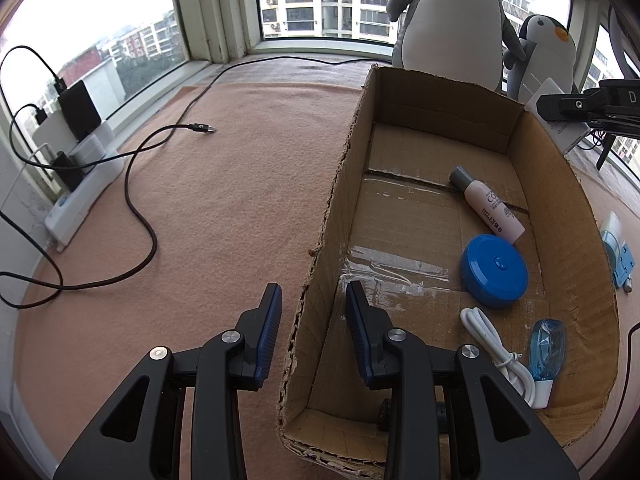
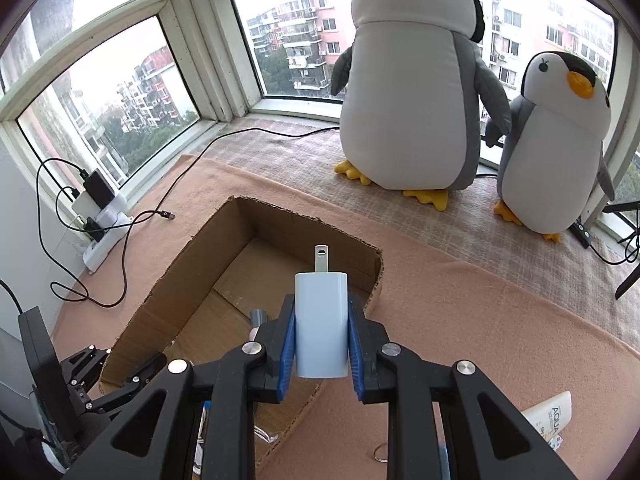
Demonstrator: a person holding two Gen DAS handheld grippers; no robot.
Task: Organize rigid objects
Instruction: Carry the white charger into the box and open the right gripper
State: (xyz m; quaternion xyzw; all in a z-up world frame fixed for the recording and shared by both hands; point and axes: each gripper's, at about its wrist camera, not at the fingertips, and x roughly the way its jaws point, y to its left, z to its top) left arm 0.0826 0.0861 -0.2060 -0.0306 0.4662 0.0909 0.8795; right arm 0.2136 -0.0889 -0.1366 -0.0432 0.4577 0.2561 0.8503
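Clamping a white charger (image 2: 321,326) between its blue pads, prongs pointing away, the right gripper (image 2: 321,344) hangs above the cardboard box (image 2: 168,292). Across it, the left gripper (image 1: 313,322) pinches the box's near wall; a pink bottle (image 1: 491,205) and blue tin (image 1: 494,270) lie inside.

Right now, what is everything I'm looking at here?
cardboard box: one, brown, open, on the blanket
blanket: one, peach, covers the ledge
lotion bottle: one, pale pink, grey cap, lying in box
round tin: one, blue, in box
coiled cable: one, white, in box
correction tape: one, clear blue, in box
plush penguins: two, grey-white, by window
power strip: one, white, left wall
wall charger: one, white, above box
left gripper: black, blue pads, straddles box wall
right gripper: black, clamps charger
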